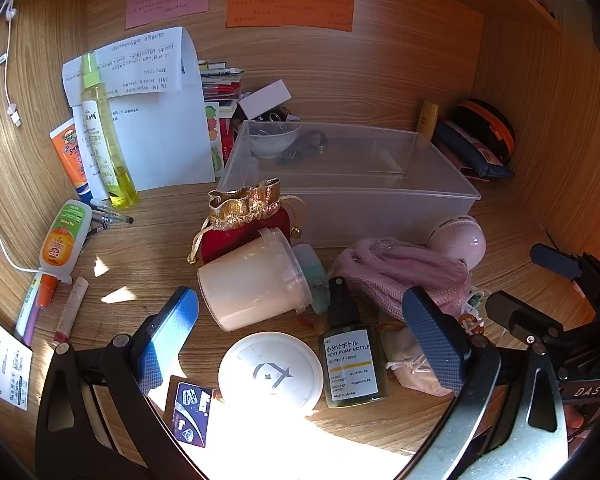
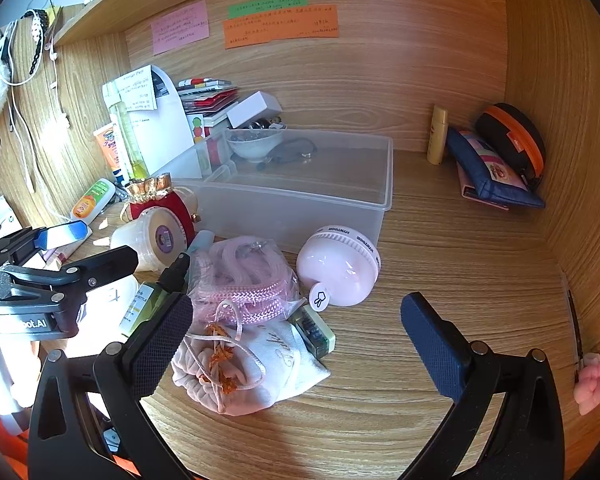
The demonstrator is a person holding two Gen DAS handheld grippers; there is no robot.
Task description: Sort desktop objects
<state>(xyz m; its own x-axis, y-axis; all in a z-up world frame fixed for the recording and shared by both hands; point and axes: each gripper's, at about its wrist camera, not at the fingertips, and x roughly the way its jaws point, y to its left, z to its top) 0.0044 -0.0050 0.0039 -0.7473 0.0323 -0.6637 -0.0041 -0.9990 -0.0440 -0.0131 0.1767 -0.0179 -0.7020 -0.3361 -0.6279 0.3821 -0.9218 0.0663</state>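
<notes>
Over the cluttered wooden desk my left gripper (image 1: 300,332) stands open, with a white jar (image 1: 256,280) on its side, a round white lid (image 1: 271,374) and a dark pump bottle (image 1: 352,360) below between its blue pads. My right gripper (image 2: 300,344) is open too, low over a pale drawstring pouch (image 2: 252,368). Just beyond lie a bagged pink rope (image 2: 244,280) and a pink round device (image 2: 340,268). A clear plastic bin (image 2: 300,184) sits behind them, holding a white bowl (image 2: 252,146). A red pouch with a gold rim (image 1: 244,216) stands by the bin.
At the left wall lean a yellow spray bottle (image 1: 104,132), an orange sunscreen tube (image 1: 70,156), papers (image 1: 156,120) and pens. A blue pencil case (image 2: 492,172), an orange-trimmed black case (image 2: 512,140) and a yellow tube (image 2: 438,134) sit at back right. Bare desk lies right of the bin.
</notes>
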